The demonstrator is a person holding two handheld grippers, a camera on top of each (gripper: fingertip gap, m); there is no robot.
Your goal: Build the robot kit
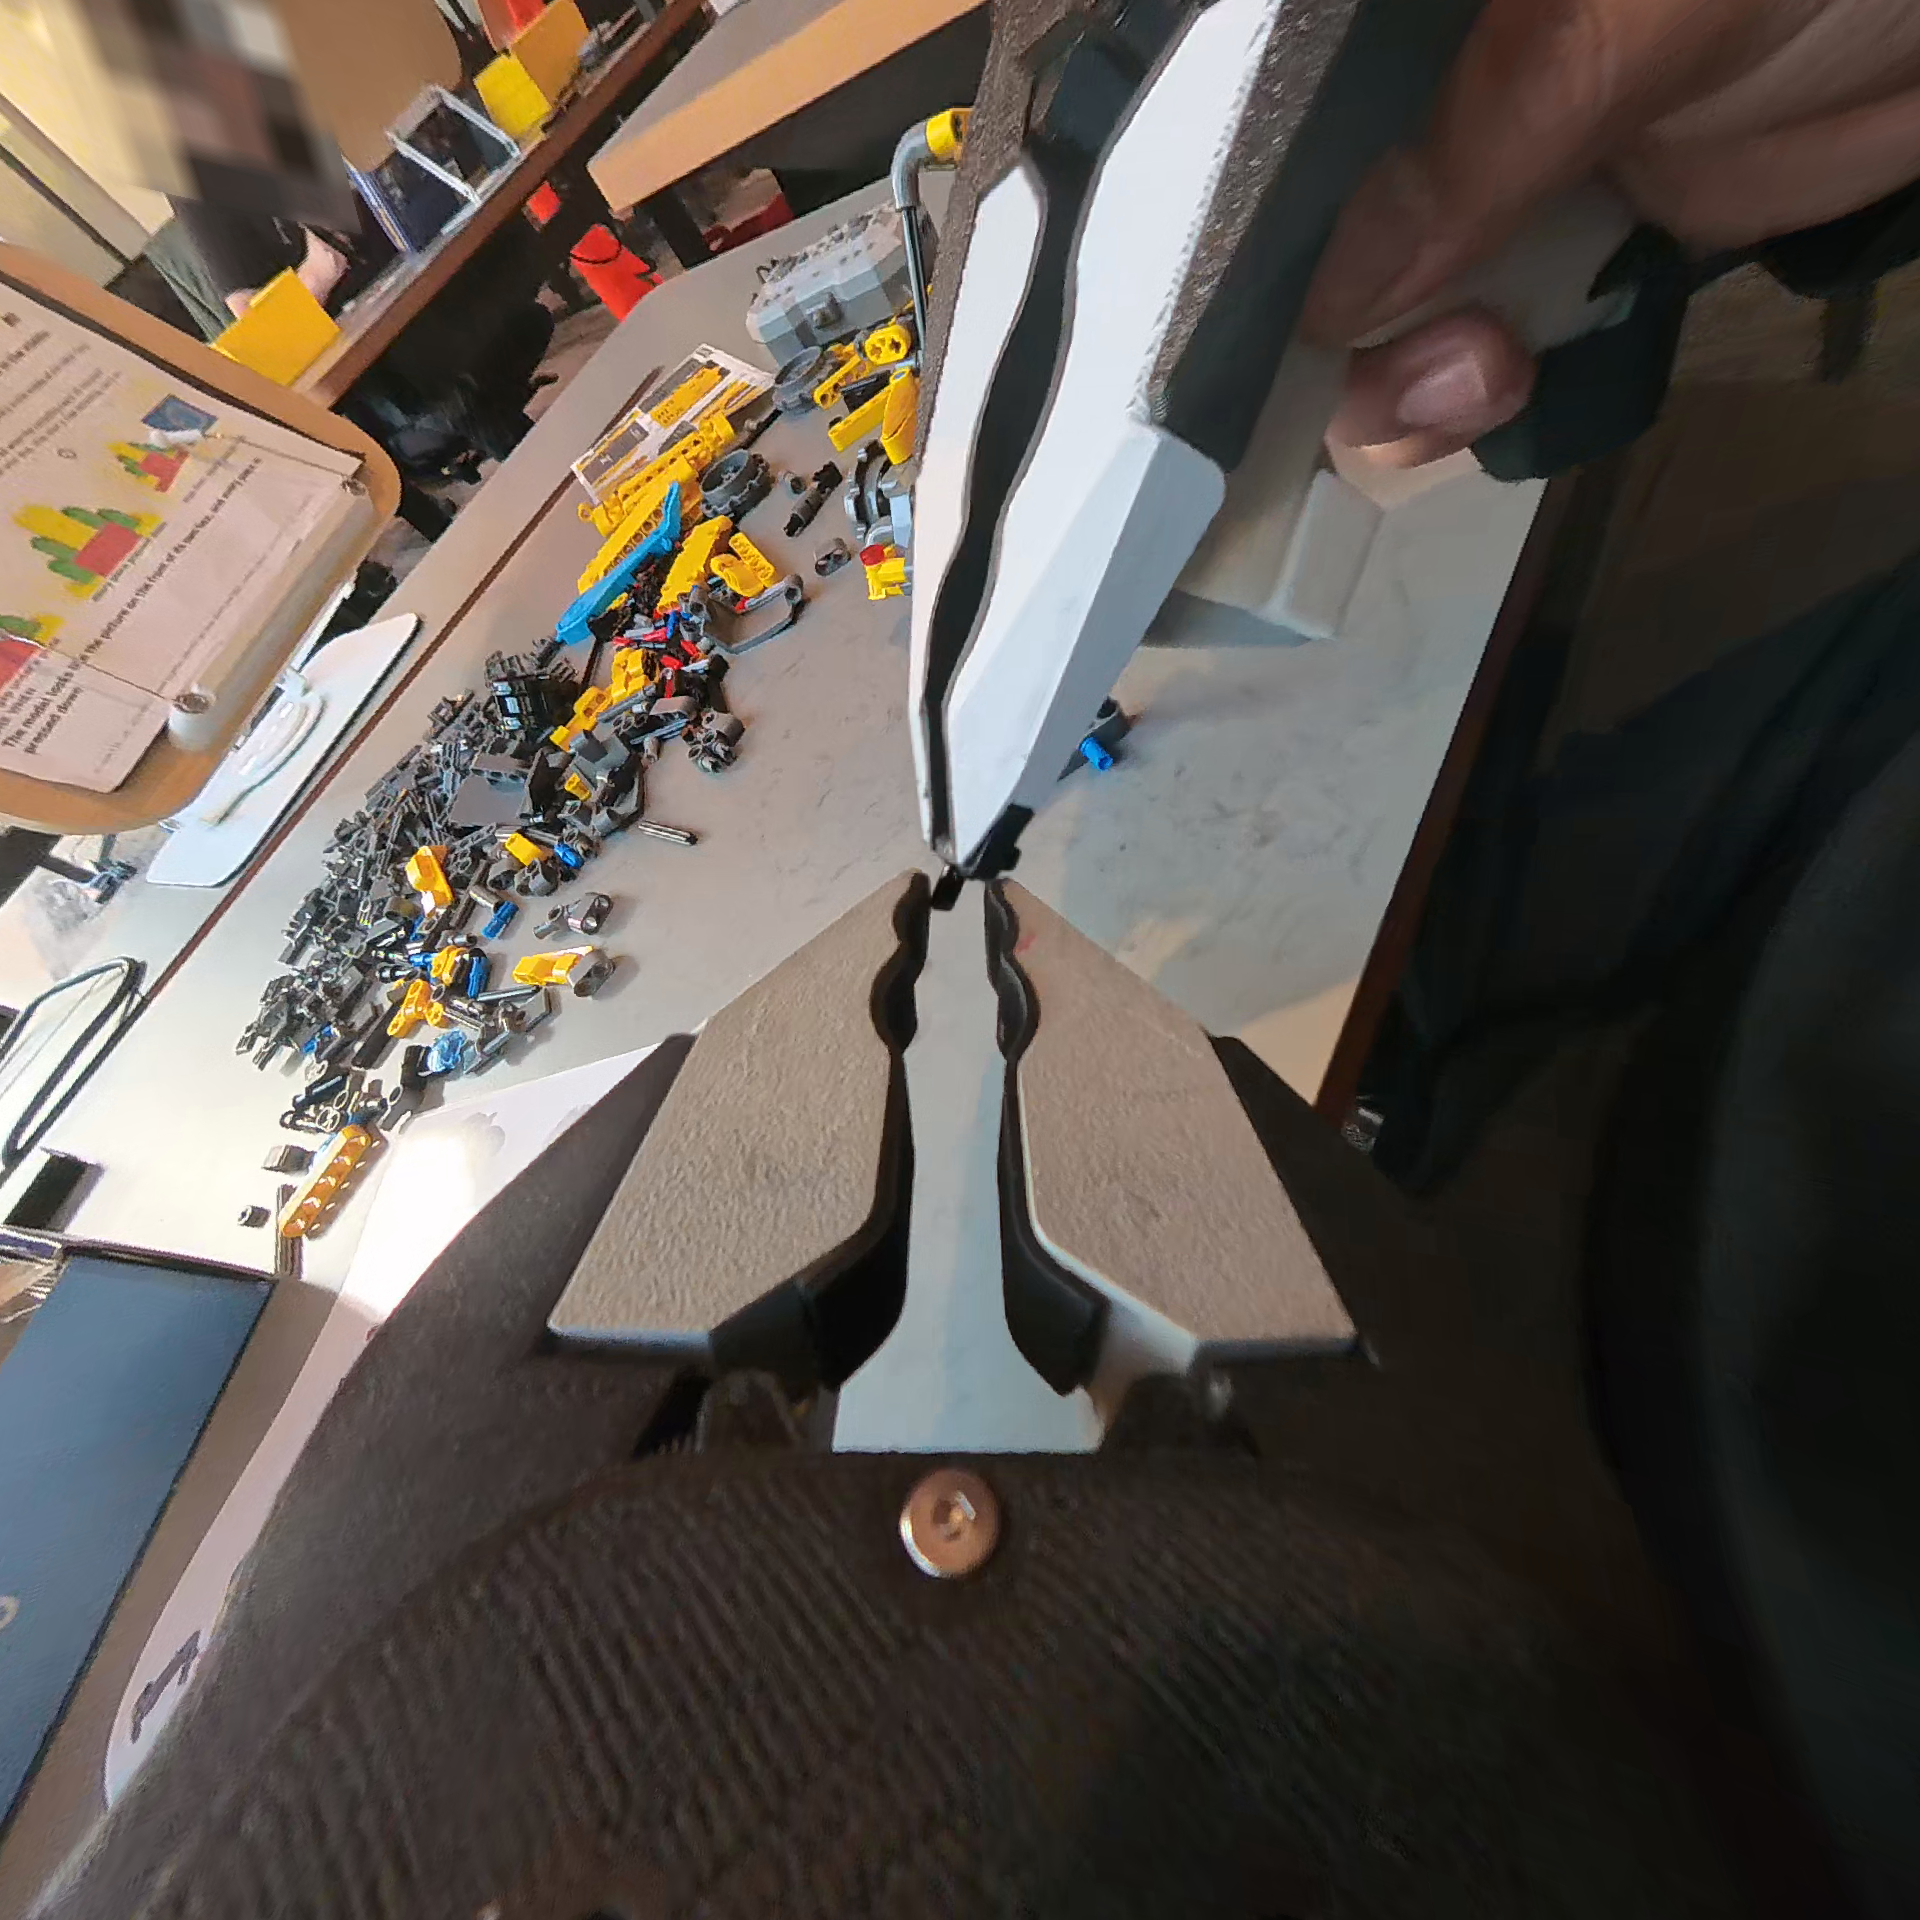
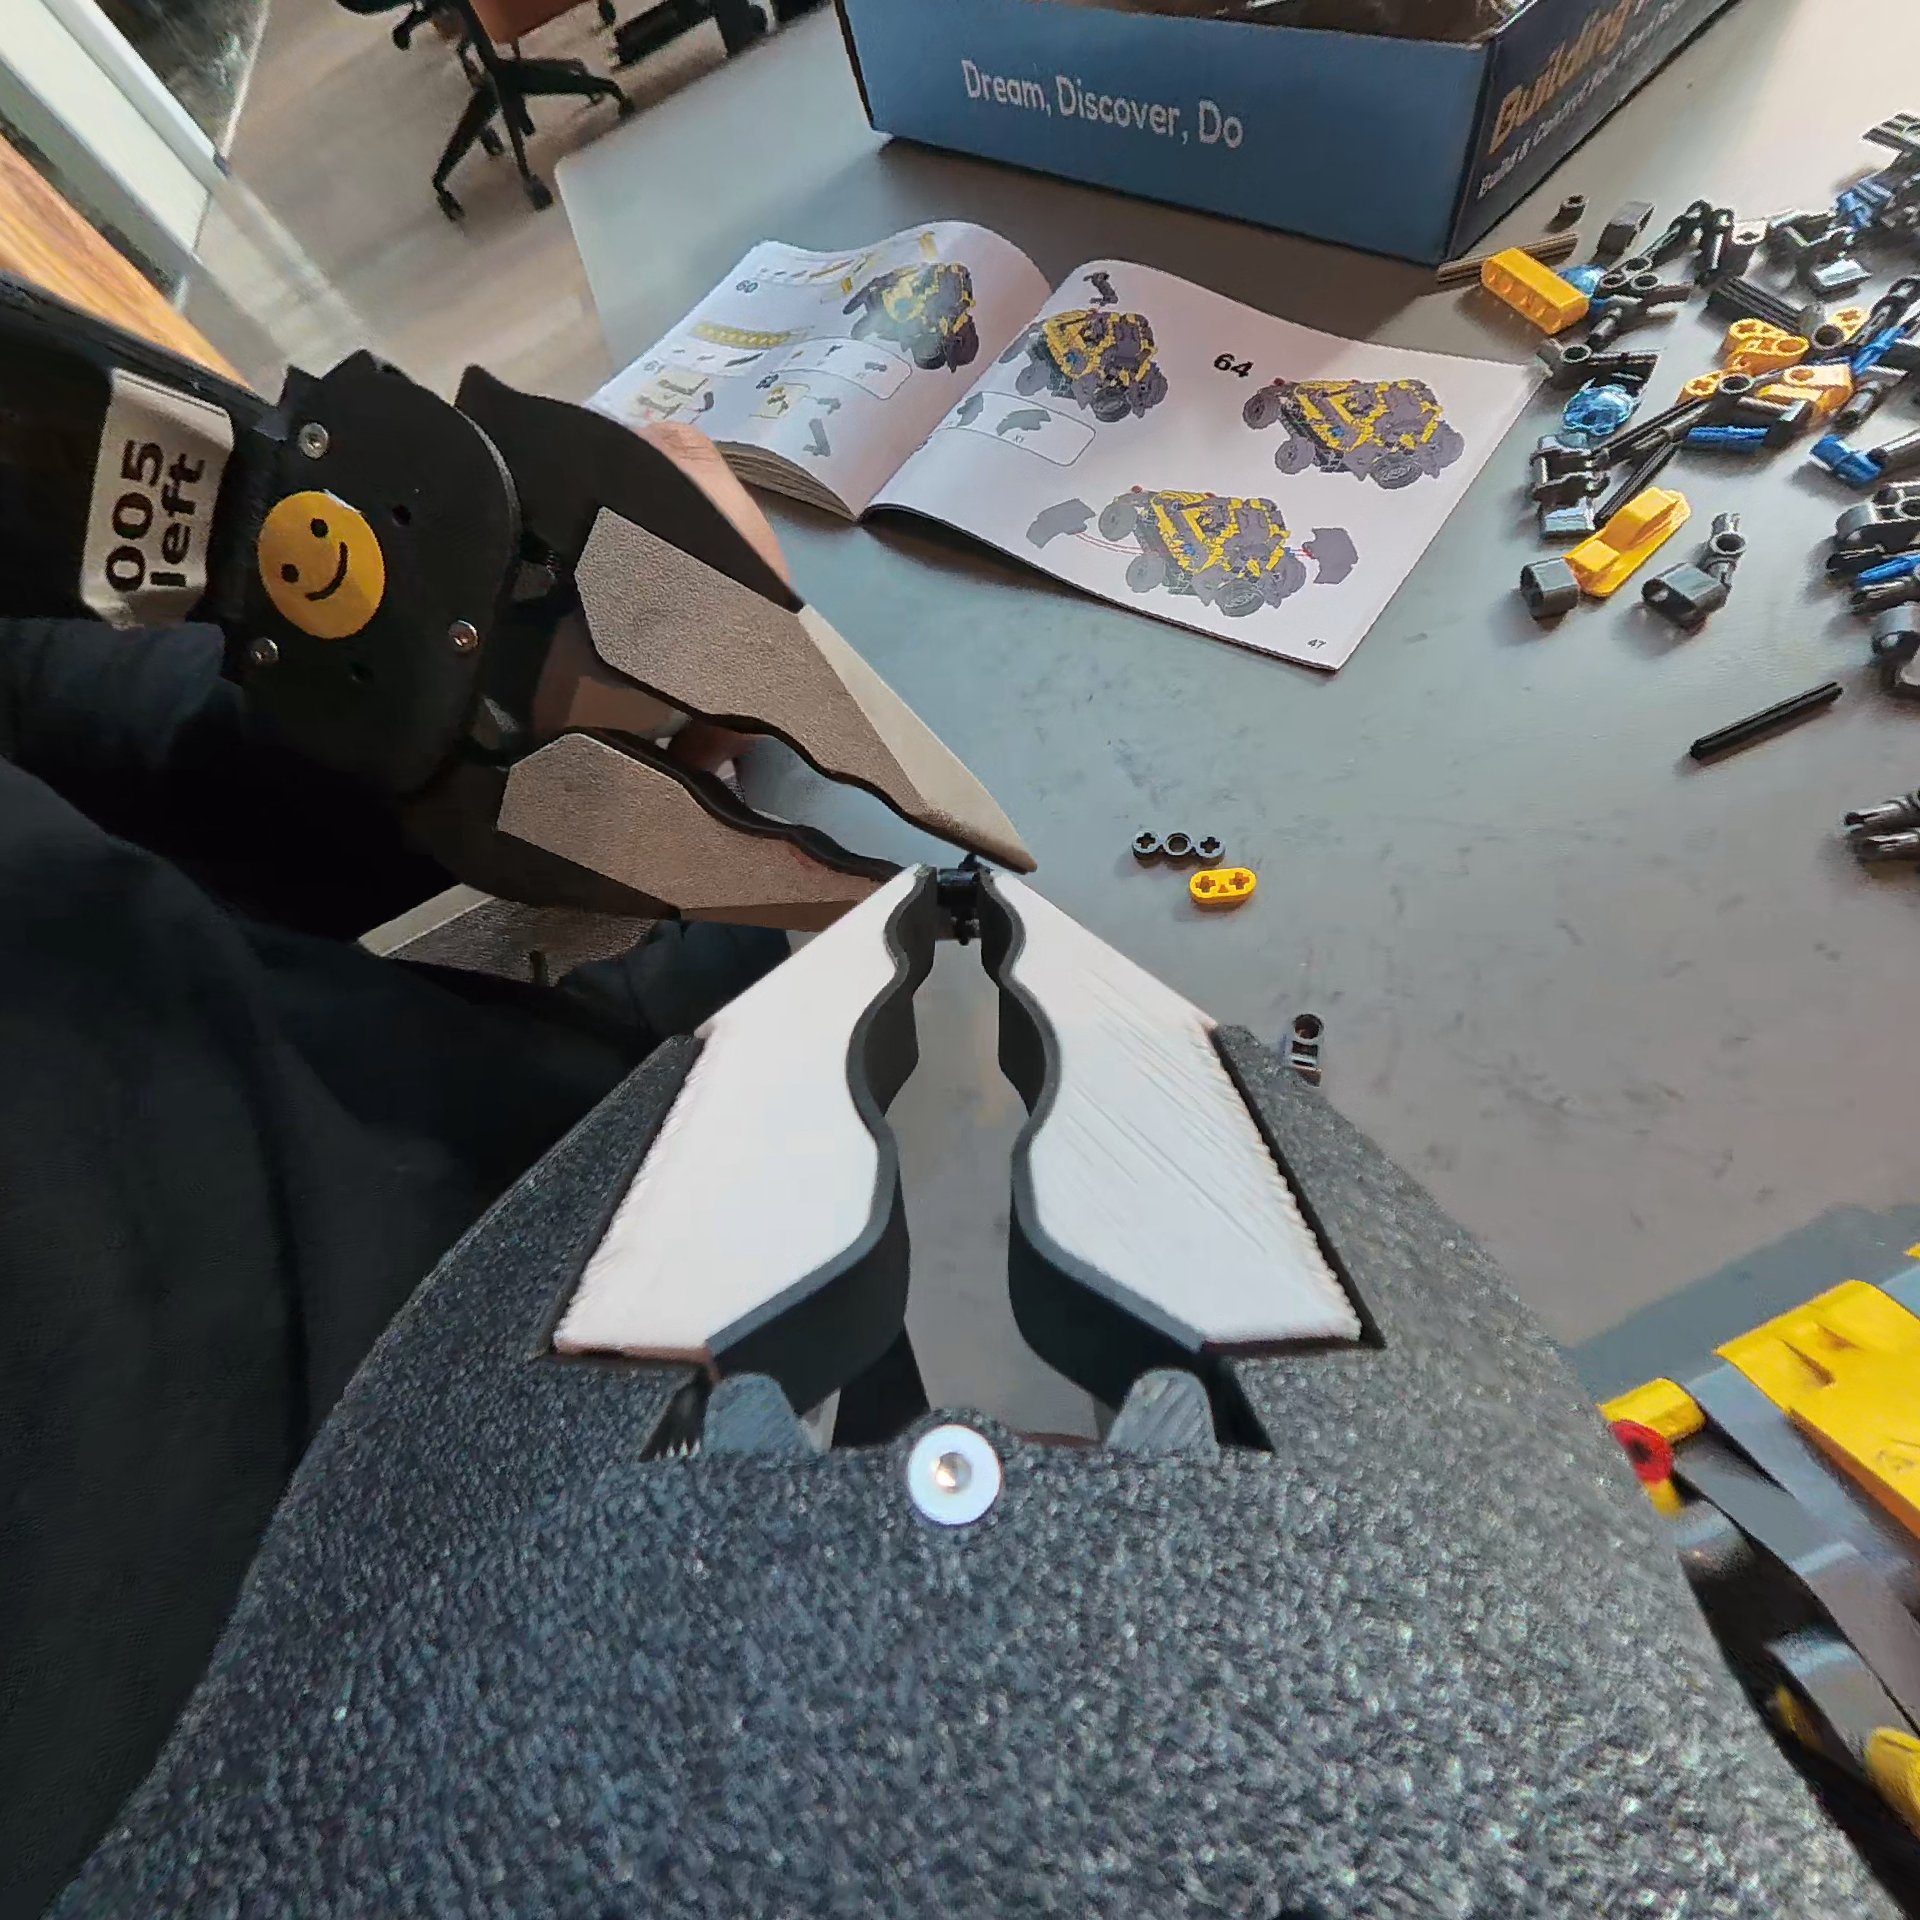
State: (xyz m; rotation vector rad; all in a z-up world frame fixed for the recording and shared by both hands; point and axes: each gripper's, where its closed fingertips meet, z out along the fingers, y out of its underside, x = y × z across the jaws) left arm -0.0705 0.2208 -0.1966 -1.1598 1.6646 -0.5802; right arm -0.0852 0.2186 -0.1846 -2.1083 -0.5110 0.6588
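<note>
— While both tools meet tip to tip above the grey table [image 2: 1403, 935], what does the right gripper [image 2: 957, 902] have?

— A small black connector piece [image 2: 958, 896], nipped between its white fingers at the very tips. Behind the tips the fingers bow apart.

— And the left gripper [image 1: 954, 896]?

— Its grey fingers are nearly together at the tips, right at that same black piece [image 1: 948, 889] — whether they actually grip it, I cannot tell. In the right wrist view it comes in from the left, and one tip overlaps the piece.

— What lies near?

— Just beyond the tips, a short black beam [image 2: 1177, 845] and a yellow two-hole link [image 2: 1222, 885] lie side by side on the table. Farther back, an open instruction booklet [image 2: 1091, 436] and a blue cardboard box [image 2: 1195, 114]. To the right — a scatter of black, yellow and blue building pieces [image 2: 1745, 416].
</note>
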